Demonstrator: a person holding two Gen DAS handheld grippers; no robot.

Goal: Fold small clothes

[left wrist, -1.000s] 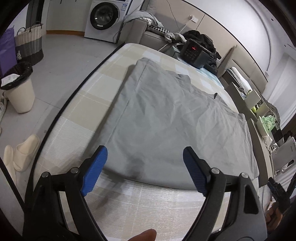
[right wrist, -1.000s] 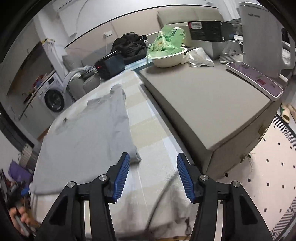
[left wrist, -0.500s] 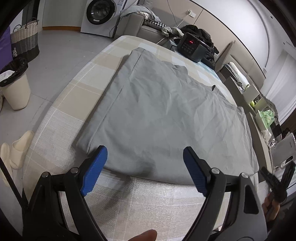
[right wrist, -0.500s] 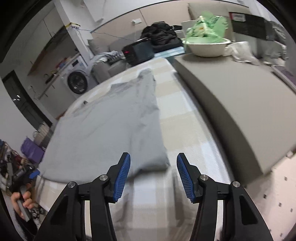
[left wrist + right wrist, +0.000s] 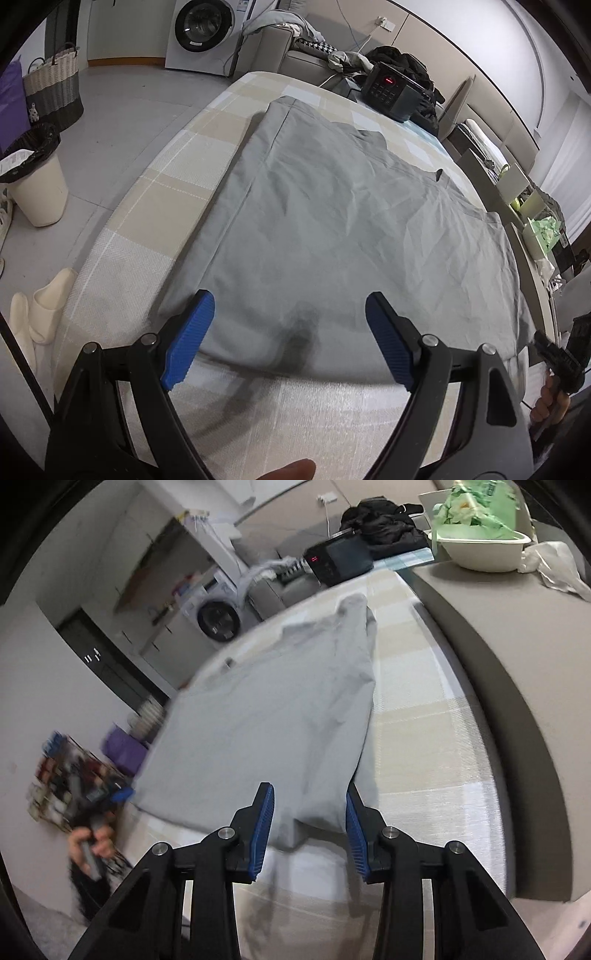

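The right gripper [image 5: 308, 829], blue-padded jaws apart, straddled the near right corner of the flat grey cotton garment [image 5: 266, 716], gripping nothing yet. The left gripper [image 5: 286, 341] hovered wide open just short of the garment's near hem [image 5: 332, 236]. The garment stretched away from both tools across a checked beige bedcover [image 5: 177, 162], the right gripper nearer.

Both grippers [image 5: 284, 338] [image 5: 306, 827] agape, low.
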